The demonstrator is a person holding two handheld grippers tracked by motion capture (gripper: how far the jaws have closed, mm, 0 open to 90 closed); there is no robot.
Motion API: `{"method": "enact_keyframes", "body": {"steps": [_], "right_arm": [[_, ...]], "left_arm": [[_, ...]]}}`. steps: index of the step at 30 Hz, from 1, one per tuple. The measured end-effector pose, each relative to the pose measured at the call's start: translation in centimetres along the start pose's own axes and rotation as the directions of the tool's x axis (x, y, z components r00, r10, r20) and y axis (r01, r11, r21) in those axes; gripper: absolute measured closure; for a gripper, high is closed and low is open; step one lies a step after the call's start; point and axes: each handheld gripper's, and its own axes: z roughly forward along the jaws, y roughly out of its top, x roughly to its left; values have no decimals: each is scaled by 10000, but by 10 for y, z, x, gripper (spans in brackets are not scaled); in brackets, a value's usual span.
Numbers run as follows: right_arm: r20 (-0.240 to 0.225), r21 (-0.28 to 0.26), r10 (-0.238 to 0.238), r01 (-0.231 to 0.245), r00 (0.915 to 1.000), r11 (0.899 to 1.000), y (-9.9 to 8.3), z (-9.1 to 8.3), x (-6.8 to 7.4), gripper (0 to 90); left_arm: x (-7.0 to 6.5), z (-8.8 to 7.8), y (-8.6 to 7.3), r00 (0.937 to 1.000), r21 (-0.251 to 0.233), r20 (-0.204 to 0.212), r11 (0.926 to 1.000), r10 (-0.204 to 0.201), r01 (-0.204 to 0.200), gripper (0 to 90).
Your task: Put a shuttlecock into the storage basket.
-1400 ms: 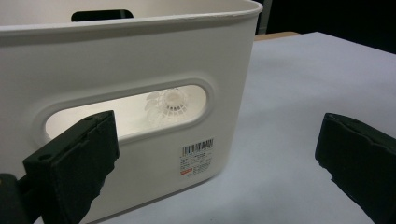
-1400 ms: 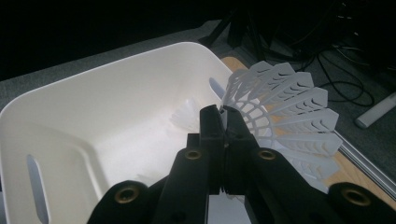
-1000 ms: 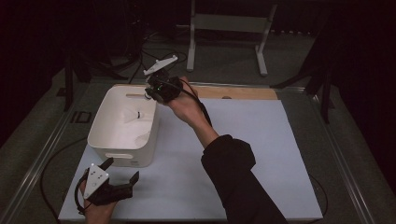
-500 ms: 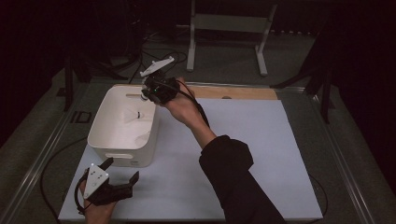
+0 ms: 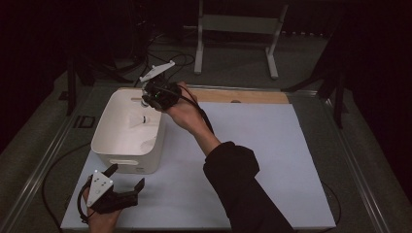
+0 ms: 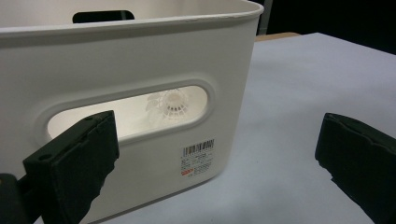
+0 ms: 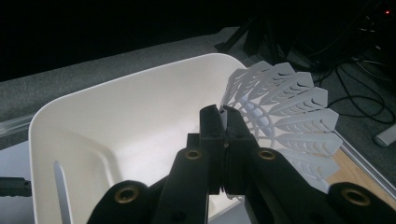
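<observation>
**Two shuttlecocks, one white bin, two grippers**

The right gripper has its jaws pressed together on the skirt of a white plastic shuttlecock, pinching the feathered rim so the skirt fans out to the right of the jaws in the right gripper view. In the high view this gripper is held above the far right corner of the white bin, at the far edge of the table, with the hand and a dark sleeve reaching in from the near side.

A second shuttlecock lies inside the bin on its floor; in the left gripper view it shows through the bin's oval handle slot, cork end towards the camera. So the count is two shuttlecocks: one gripped, one in the bin. The bin carries a barcode label below that slot.

The left gripper rests near the table's near left corner, just beside the bin's near wall, its jaws spread wide with nothing between them. The white table sheet carries the one bin
</observation>
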Motion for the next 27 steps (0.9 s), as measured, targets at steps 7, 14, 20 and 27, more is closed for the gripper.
{"method": "enact_keyframes", "body": {"steps": [7, 14, 20, 27], "right_arm": [[-155, 44, -103, 104, 9998, 9999, 0, 5, 4, 887], [-214, 80, -73, 75, 9997, 9999, 0, 9, 6, 888], [-279, 104, -94, 97, 9996, 9999, -1, 11, 7, 887], [-349, 215, -97, 105, 9993, 9997, -3, 14, 8, 886]], "left_arm": [[0, 0, 0, 10000, -3, 3, 10000, -1, 1, 3], [0, 0, 0, 10000, 0, 5, 10000, -3, 3, 3], [0, 0, 0, 10000, -8, -2, 10000, -12, 12, 3], [1, -1, 0, 10000, -12, -28, 10000, -25, 25, 3]]}}
